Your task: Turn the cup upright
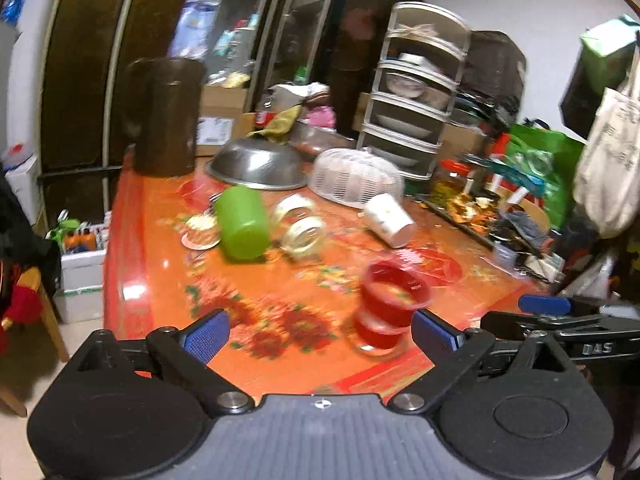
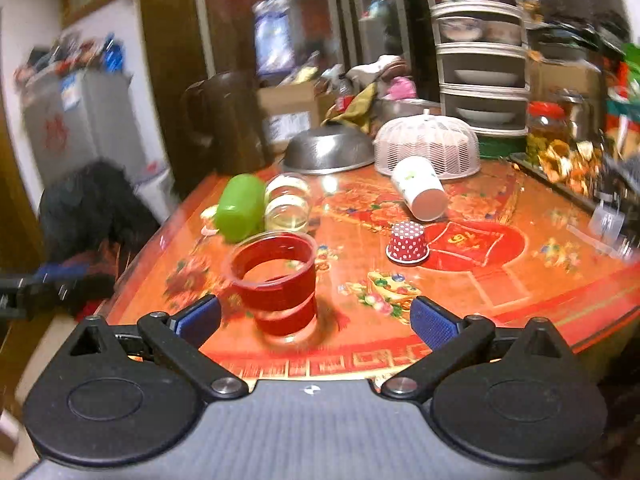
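Observation:
A red-tinted clear cup (image 1: 390, 304) stands upright near the front edge of the orange flowered table (image 1: 168, 280); it also shows in the right wrist view (image 2: 280, 284). A green cup (image 1: 242, 222) (image 2: 239, 206), a clear glass (image 1: 301, 222) (image 2: 288, 204) and a white paper cup (image 1: 390, 220) (image 2: 420, 188) lie on their sides farther back. A small red polka-dot cup (image 2: 408, 242) sits upside down. My left gripper (image 1: 320, 334) is open and empty, the red cup just ahead of its right finger. My right gripper (image 2: 316, 322) is open and empty just before the red cup.
A brown jug (image 1: 166, 116), an upturned steel bowl (image 1: 256, 166) and a white mesh food cover (image 1: 356, 176) stand at the back. A tiered dish rack (image 1: 416, 92) and a cluttered tray (image 1: 480, 216) are at the right. My right gripper's finger (image 1: 544, 306) shows in the left wrist view.

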`<state>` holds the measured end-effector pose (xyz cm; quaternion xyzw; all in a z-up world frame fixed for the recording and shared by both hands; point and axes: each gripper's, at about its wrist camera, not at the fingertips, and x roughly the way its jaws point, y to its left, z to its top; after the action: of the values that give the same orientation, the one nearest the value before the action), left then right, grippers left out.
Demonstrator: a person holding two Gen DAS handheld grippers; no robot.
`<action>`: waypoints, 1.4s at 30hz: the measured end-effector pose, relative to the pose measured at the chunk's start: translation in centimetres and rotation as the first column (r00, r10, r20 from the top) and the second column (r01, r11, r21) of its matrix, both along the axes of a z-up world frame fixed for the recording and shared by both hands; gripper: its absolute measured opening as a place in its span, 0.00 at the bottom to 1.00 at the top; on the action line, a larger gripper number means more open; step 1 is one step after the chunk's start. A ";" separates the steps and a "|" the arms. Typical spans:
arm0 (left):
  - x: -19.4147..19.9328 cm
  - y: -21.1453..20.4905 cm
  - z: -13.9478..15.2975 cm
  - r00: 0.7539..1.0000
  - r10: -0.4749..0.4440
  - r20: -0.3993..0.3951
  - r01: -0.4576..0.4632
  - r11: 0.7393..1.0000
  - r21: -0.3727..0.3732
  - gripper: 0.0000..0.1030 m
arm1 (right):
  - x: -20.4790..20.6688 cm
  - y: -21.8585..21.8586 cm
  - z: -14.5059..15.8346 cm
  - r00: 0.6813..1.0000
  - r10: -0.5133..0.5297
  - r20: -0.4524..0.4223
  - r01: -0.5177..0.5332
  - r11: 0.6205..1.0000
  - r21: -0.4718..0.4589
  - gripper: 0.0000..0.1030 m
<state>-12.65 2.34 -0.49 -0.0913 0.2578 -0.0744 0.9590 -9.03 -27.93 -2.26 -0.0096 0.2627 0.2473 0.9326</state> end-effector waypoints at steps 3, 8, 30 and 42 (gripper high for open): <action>-0.6 -1.3 2.5 1.000 -0.019 -0.001 0.019 1.000 0.003 0.96 | -1.6 -1.0 3.3 1.000 0.018 -0.008 -0.018 1.000 0.007 0.99; -1.7 -2.7 5.5 1.000 -0.031 0.003 0.031 0.999 0.031 0.96 | -3.6 -2.2 6.3 0.999 0.019 0.039 -0.020 0.999 0.025 0.99; -0.1 -3.8 3.9 0.998 -0.014 -0.069 0.019 0.998 0.067 0.96 | -1.0 -2.0 4.1 0.995 0.086 -0.042 -0.084 0.995 0.045 0.99; -0.1 -3.7 3.8 0.998 -0.003 -0.070 0.008 0.997 0.073 0.96 | -1.0 -1.6 4.1 0.994 0.100 -0.037 -0.098 0.994 0.037 0.99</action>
<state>-12.71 -1.39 3.35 -0.0580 0.2938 -0.0642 0.9519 -10.07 -29.55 1.81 -0.0014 0.2754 0.2979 0.9140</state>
